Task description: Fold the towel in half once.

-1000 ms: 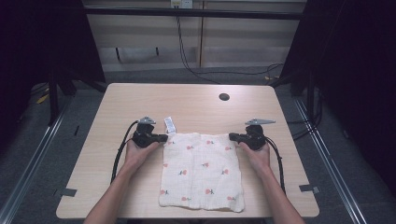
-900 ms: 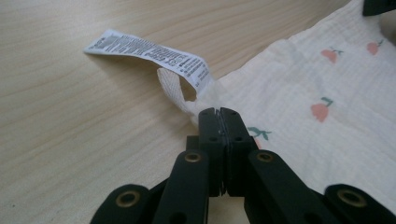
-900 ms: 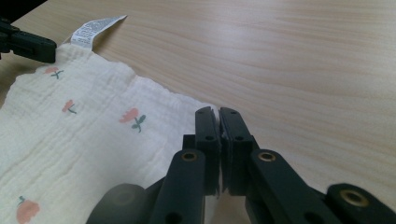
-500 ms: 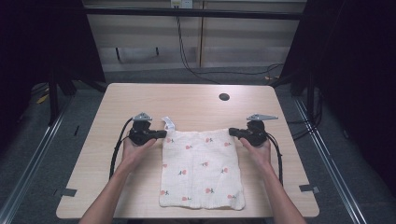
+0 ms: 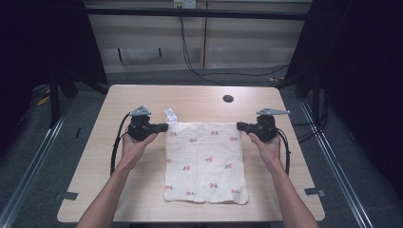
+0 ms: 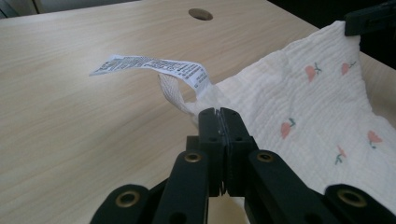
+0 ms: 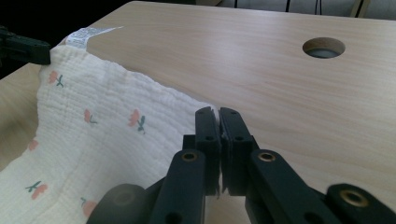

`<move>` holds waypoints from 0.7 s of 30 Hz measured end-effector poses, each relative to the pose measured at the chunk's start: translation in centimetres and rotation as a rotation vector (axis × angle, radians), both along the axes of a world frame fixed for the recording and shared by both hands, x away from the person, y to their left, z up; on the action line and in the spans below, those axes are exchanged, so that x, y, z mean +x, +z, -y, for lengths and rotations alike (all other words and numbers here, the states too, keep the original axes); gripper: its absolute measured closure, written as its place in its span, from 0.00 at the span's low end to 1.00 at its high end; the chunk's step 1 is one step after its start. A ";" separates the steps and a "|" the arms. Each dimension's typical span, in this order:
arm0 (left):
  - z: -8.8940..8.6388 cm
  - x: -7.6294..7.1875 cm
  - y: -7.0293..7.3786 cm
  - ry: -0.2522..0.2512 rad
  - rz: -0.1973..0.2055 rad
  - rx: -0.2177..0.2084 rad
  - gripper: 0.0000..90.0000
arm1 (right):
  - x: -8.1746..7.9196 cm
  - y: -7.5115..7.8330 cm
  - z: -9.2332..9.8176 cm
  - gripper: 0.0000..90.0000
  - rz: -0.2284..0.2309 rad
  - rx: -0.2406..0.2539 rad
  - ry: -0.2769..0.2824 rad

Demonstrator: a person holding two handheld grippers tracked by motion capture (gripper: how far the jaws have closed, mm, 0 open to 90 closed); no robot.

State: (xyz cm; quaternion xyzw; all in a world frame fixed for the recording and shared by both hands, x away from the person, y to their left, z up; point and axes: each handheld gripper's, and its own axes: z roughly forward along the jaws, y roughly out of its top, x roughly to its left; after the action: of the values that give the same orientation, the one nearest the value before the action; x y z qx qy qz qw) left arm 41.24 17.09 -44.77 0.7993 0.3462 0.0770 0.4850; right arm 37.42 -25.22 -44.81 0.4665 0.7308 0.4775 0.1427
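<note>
The left gripper (image 5: 164,127) and right gripper (image 5: 240,126) each pinch a far corner of the cloth (image 5: 204,161) (white, flower-printed), which hangs stretched between their clamped jaws over the table (image 5: 199,97).

Brightly lit table (image 5: 199,102) against dark surroundings, soft shadows, gripper views blurred at near edges

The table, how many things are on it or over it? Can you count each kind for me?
Cloths: 1, the cream flowered cloth with its white tag
Grippers: 2, the left gripper and the right gripper, each shut on a far corner of the cloth
Hands: 2, the left hand and the right hand
Total: 5
</note>
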 end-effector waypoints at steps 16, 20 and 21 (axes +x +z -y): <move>-0.1 -2.5 1.4 -0.063 0.065 -0.017 0.99 | -1.8 0.6 0.8 0.97 0.016 0.019 0.021; -0.1 -3.7 1.3 -0.084 0.086 0.016 0.99 | -3.0 0.7 1.0 0.97 0.023 0.019 0.039; -0.1 -4.0 1.4 -0.094 0.087 0.015 0.99 | -3.3 0.9 1.0 0.97 0.030 0.020 0.042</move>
State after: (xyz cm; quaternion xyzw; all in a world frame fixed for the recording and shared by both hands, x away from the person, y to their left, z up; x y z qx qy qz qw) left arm 37.22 17.19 -43.39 0.8141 0.2864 0.0915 0.4969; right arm 34.17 -26.22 -43.96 0.4454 0.7334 0.4945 0.1389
